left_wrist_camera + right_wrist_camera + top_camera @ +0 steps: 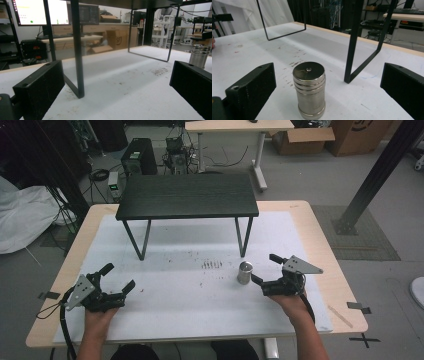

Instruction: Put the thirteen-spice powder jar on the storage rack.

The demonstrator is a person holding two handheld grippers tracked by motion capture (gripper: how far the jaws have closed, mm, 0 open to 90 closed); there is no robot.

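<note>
Both grippers rest open on the white mat (200,290) — the left gripper (118,279) empty, the right gripper (264,269) straddling an upright steel canister (244,272); behind stands a black shelf (187,195), its leg (352,50) just beside the canister.

High view looks down over the table (310,220). Both gripper views sit low, looking between their fingers; all share the canister (309,90) and stand (187,195).
</note>
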